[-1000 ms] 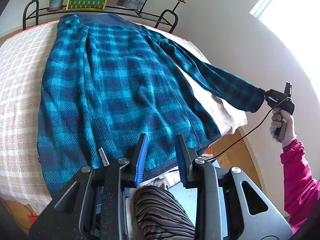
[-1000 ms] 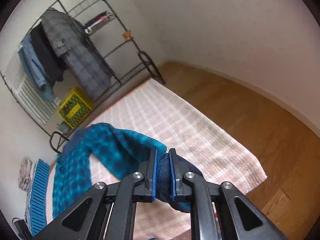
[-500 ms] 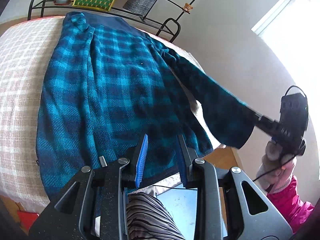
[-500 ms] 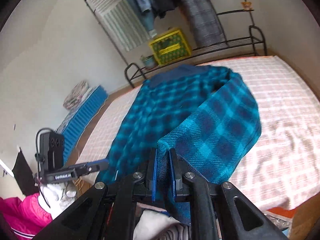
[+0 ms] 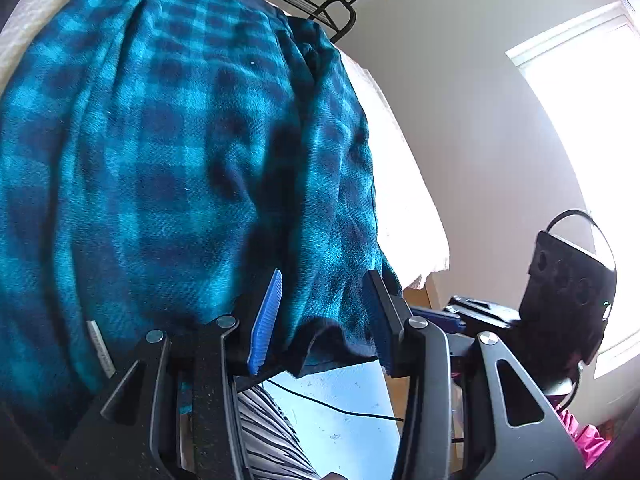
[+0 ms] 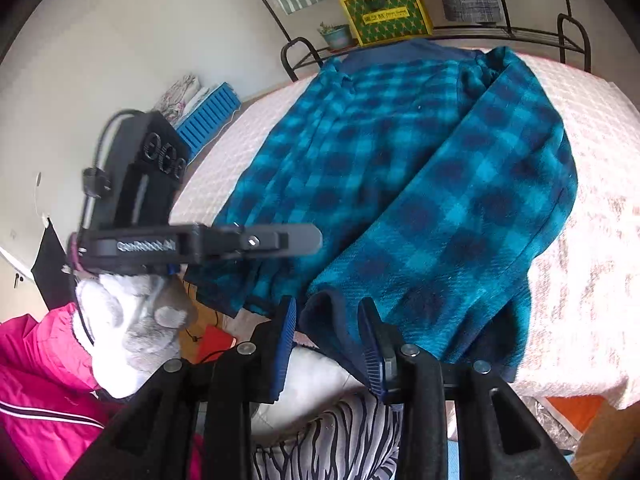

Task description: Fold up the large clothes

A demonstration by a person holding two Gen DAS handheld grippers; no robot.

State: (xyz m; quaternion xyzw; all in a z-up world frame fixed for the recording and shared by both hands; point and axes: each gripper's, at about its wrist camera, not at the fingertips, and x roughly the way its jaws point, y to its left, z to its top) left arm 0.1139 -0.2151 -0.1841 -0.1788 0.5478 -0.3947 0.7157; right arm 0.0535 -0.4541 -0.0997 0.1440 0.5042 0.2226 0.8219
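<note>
Bedroom w/ a bed [image 5: 404, 208] in pale checked cover, metal rack [image 5: 336, 8] behind, bright window [image 5: 592, 128] to the right. L wrist view: teal plaid shirt [image 5: 160, 152] lies spread on the bed, hem at the near edge. Left hand-held gripper [image 5: 322, 316] has jaws opening, hem between the blue pads, not pinched. Right unit sits just beside it, lower right.

R wrist view: shirt [image 6: 380, 168] w/ one sleeve [image 6: 480, 216] folded across the body, cuff at the near edge. Right hand-held gripper [image 6: 326, 344] jaws opening, cuff between pads, not clamped. Gloved hand [image 6: 132, 320] in pink sleeve [image 6: 36, 380] holds the left unit [image 6: 208, 242] over the hem. Yellow box [image 6: 386, 10] on the rack.
</note>
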